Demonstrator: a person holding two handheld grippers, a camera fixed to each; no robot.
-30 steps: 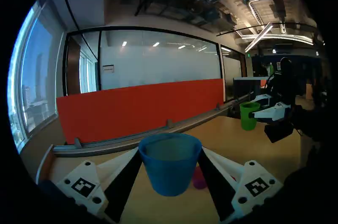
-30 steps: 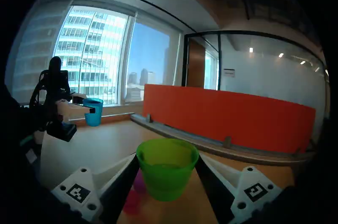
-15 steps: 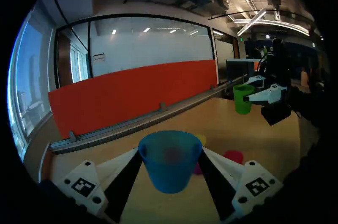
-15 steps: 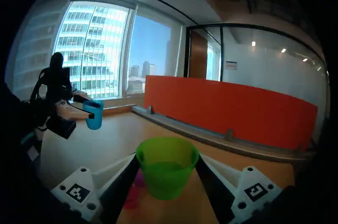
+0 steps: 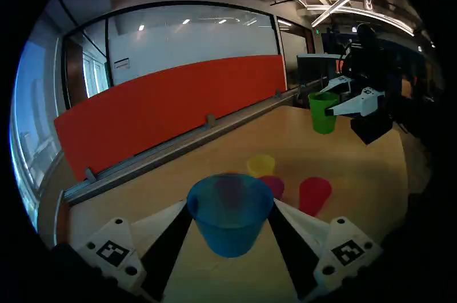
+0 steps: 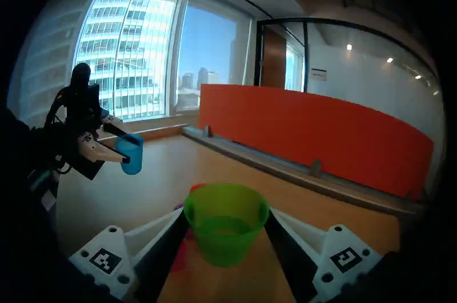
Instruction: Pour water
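Observation:
A translucent blue cup sits clamped between both fingers of my left gripper, raised above the wooden table. In the left gripper view the right gripper is far off at the right, carrying a green cup. In the right gripper view that green cup is pinched by both fingers of my right gripper, and some liquid shows at its bottom. The left gripper with the blue cup is at the left of that view, tilted slightly downward.
A yellow cup, a magenta cup and a red cup stand on the table beyond the blue cup. An orange divider panel on a metal rail runs along the table's far edge. Large windows are behind the left gripper.
Both gripper views have tipped downward, bringing the tabletop and the small cups into sight. The blue cup in the right gripper view has dropped lower and come nearer.

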